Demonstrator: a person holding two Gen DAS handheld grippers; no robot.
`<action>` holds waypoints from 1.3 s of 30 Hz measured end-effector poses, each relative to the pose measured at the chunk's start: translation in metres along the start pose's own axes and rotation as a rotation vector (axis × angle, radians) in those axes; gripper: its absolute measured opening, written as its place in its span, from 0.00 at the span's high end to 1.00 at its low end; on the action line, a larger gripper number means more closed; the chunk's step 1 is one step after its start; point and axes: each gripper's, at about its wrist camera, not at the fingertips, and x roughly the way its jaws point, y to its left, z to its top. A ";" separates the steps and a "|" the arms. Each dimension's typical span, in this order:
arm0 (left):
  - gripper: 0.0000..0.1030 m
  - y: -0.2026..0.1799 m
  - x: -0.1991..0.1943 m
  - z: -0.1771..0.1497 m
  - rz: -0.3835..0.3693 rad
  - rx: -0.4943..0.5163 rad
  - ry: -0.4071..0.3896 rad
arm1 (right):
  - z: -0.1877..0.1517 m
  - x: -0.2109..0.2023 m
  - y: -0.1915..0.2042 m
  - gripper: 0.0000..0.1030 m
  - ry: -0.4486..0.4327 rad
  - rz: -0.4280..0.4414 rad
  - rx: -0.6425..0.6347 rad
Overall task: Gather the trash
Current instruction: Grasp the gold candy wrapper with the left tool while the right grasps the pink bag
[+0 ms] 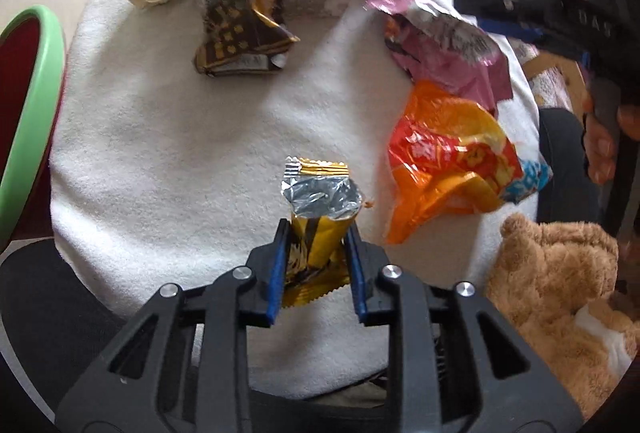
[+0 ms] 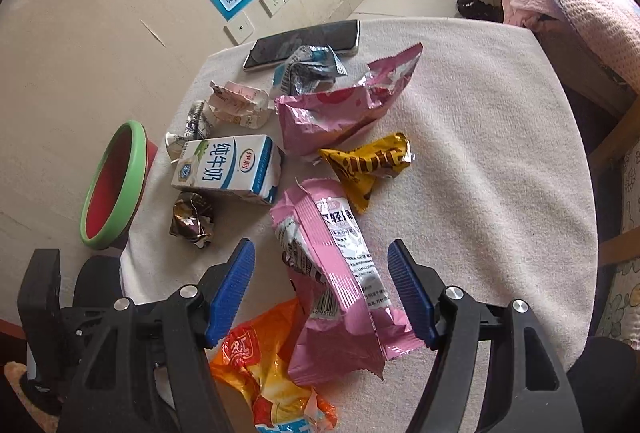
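On the white towel-covered surface [image 2: 480, 153], scattered snack litter: a milk carton [image 2: 230, 169], a crumpled brown wrapper [image 2: 192, 219], a yellow wrapper [image 2: 370, 163], an orange snack bag [image 2: 264, 365], two pink bags, and more crumpled scraps behind. Near the front edge, in the left wrist view, left gripper [image 1: 318, 245] pinched shut on the gold foil wrapper [image 1: 318, 217], blue jaws squeezing its lower body so the torn silver mouth stands free above; a narrow grip, probably because thin foil folds flat under pressure. Pointed steeply down, likely to take the wrapper straight off the cloth. Right gripper [image 2: 322, 289] spread roughly halfway, jaws standing either side of the pink snack bag [image 2: 334, 273], not pressing on it, seemingly lined up to close across its width. Off the surface's left side, a green-rimmed red bin [image 2: 114, 185], presumably the place for the trash, kept within reach of both hands. A phone [image 2: 304, 43] at the far edge, and a plush bear [image 1: 560, 293] beside the surface, neither looking like trash.
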 end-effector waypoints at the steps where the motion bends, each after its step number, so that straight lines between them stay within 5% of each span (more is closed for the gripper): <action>1: 0.75 0.008 -0.002 0.003 0.001 -0.040 -0.016 | -0.001 0.003 -0.002 0.35 0.014 0.008 0.014; 5: 0.73 0.033 -0.011 0.010 -0.015 -0.159 -0.075 | -0.006 0.010 0.003 0.37 0.052 -0.004 -0.007; 7: 0.61 0.040 -0.015 0.010 -0.014 -0.186 -0.098 | -0.007 0.012 0.007 0.52 0.066 -0.014 -0.029; 10: 0.56 0.043 -0.019 0.008 -0.019 -0.206 -0.119 | -0.009 0.016 0.013 0.68 0.084 -0.024 -0.066; 20: 0.48 0.038 -0.010 0.006 -0.032 -0.203 -0.101 | -0.009 0.022 0.016 0.63 0.089 -0.018 -0.074; 22: 0.46 0.036 -0.007 0.006 -0.034 -0.199 -0.091 | -0.009 0.022 0.014 0.41 0.086 -0.018 -0.060; 23: 0.46 0.036 -0.006 0.005 -0.034 -0.199 -0.086 | -0.009 0.023 0.012 0.39 0.088 -0.017 -0.050; 30: 0.46 0.028 0.003 0.009 -0.009 -0.173 -0.061 | -0.019 0.038 0.012 0.46 0.149 -0.010 -0.048; 31: 0.49 0.027 0.006 0.010 -0.007 -0.171 -0.054 | -0.020 0.038 0.014 0.57 0.151 -0.007 -0.057; 35: 0.66 0.026 0.007 0.010 -0.003 -0.168 -0.056 | -0.017 0.029 0.023 0.58 0.111 0.002 -0.093; 39: 0.69 0.029 0.004 0.010 -0.006 -0.188 -0.078 | -0.009 0.012 0.028 0.59 0.048 0.011 -0.099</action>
